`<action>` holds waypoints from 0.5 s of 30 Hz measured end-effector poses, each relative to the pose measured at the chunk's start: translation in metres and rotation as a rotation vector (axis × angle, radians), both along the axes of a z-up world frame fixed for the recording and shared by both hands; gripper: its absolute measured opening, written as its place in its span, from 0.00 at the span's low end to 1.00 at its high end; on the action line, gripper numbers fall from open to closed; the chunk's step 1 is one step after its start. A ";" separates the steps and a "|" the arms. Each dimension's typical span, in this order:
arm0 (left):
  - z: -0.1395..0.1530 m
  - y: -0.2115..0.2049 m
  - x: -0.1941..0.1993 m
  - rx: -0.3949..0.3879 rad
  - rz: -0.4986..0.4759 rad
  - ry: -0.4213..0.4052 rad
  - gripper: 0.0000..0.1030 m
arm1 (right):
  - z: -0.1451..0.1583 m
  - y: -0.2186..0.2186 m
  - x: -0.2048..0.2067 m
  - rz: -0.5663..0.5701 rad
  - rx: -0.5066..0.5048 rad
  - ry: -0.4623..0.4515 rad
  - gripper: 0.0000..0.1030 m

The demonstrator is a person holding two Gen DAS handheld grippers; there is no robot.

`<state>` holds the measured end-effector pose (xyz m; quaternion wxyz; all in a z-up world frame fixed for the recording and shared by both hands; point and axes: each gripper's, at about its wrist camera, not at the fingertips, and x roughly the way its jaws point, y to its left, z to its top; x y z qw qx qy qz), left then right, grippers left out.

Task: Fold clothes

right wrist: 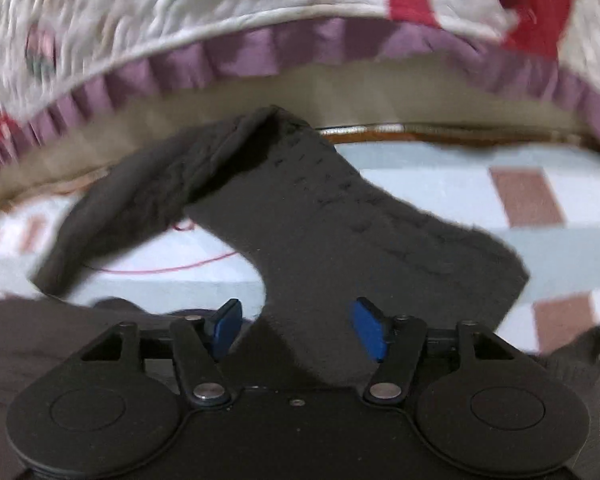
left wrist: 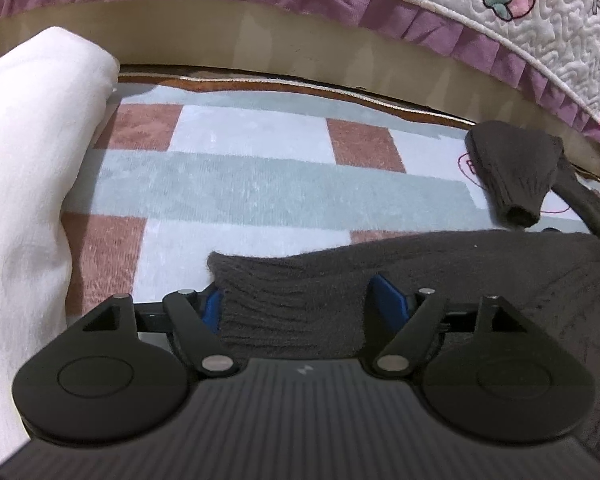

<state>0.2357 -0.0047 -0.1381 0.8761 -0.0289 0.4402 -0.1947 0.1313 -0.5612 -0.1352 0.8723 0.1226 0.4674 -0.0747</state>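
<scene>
Two grippers are working over one dark grey knitted sweater [left wrist: 440,280] that is lying on a checked rug on the floor. Nearest in the left view, the left gripper [left wrist: 304,300] is standing with its blue-padded fingers [left wrist: 388,300] spread wide, and a ribbed edge of the sweater is sitting between them; the pads are not appearing to press on the knit, so nothing is being gripped, which probably means this edge is being set down where the fold should lie. In the right view, the right gripper [right wrist: 300,326] is likewise showing its fingers [right wrist: 370,328] wide apart, with a flap of the sweater [right wrist: 340,220] running between them and lying loose rather than being clamped; that picture is smeared, so finer contact is hard to judge. Just beyond the left gripper, a sleeve [left wrist: 508,172] is lying bent on the rug [left wrist: 260,184], its cuff pointing back toward the body of the garment, likely being brought inward for folding. Off to the left edge, a white cloth [left wrist: 32,200] is resting in a soft roll, apart from the sweater. Farthest away, a quilted bed cover [left wrist: 540,40] with a purple frill and a strawberry picture is hanging down, closing off the working space on the rug.
</scene>
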 end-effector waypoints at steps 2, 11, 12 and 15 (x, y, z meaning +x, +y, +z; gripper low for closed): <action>0.000 -0.004 -0.004 0.038 -0.023 -0.026 0.73 | -0.010 0.014 0.003 -0.021 -0.090 -0.006 0.68; 0.069 -0.022 -0.041 0.190 -0.146 -0.413 0.03 | -0.036 0.035 0.013 -0.028 -0.249 -0.029 0.83; 0.081 -0.020 -0.037 0.180 -0.127 -0.436 0.03 | -0.035 0.031 0.015 -0.022 -0.229 -0.024 0.70; 0.092 -0.016 -0.016 0.175 -0.093 -0.443 0.03 | -0.022 0.024 0.019 -0.021 -0.209 -0.057 0.11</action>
